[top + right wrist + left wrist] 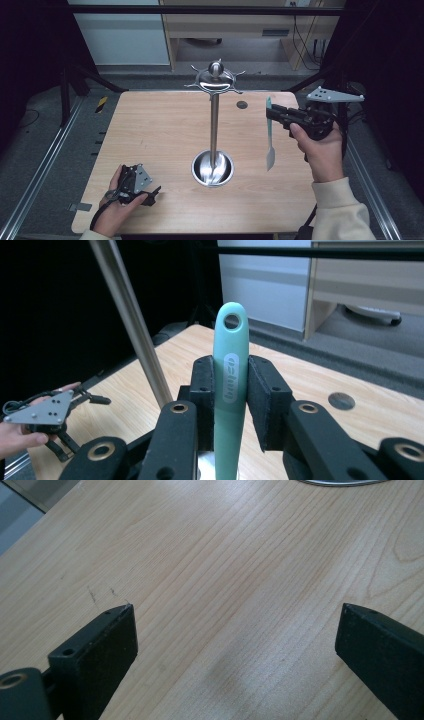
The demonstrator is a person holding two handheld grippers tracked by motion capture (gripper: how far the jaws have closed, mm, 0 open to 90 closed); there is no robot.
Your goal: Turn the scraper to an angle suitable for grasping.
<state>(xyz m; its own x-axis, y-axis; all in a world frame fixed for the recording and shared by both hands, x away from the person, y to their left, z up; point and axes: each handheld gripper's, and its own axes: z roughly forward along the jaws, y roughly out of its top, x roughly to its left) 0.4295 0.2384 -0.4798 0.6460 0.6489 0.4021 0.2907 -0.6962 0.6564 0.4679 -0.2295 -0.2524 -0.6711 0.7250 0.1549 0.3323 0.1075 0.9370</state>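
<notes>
Dark curtains and a pale cabinet close off the room behind a light wooden table (165,135), which carries everything we are working with. Largest on it is the steel utensil stand (214,125): a thin upright pole rising from a round dished base, topped by a cap with hooks spreading out around it. It stands to the left of our right tongs (272,116) and ahead and to the right of our left tongs (152,194), well apart from both.

We judge the job in hand to be hanging the teal spatula (270,137) on one of those hooks. Our right tongs are clamped on its handle, jaws pressing it from both sides in the right gripper view, with the handle's hanging hole (232,321) standing clear above the pads (202,390). That grip low on the handle seems chosen on purpose, since the hole has to stay free to slip over a hook. From above, the spatula hangs blade down below the tongs, lifted clear of the table, between them and the stand's base. The hooks sit higher and to the left of the tongs, so we would expect to raise and carry it across.

Our left tongs rest near the table's near-left corner, jaws spread wide with nothing but bare wood between them (parked out of the way, we think, as one hand suffices here). A small dark round mark (242,104) lies on the table between the stand's pole and the right tongs.
</notes>
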